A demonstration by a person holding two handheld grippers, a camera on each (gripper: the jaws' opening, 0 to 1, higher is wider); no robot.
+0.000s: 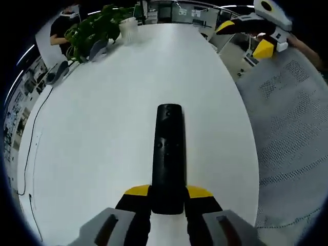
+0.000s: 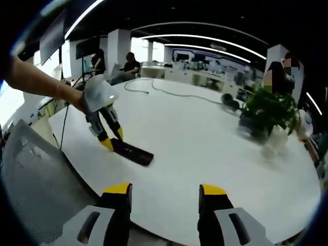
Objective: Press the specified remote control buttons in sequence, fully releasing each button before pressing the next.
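Left gripper (image 1: 167,197) clenched on black remote (image 1: 168,154) at lower centre; right gripper (image 2: 165,197) released, jaws apart.

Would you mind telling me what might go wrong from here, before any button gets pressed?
1. The left tool clamps only the near end of the remote control; a press further along might tip or shift it.
2. The right tool hovers open, well away from the remote, so its approach across the white table could land on the wrong button.
3. The remote lies near the table edge beside the mesh chair; a push might slide it off.
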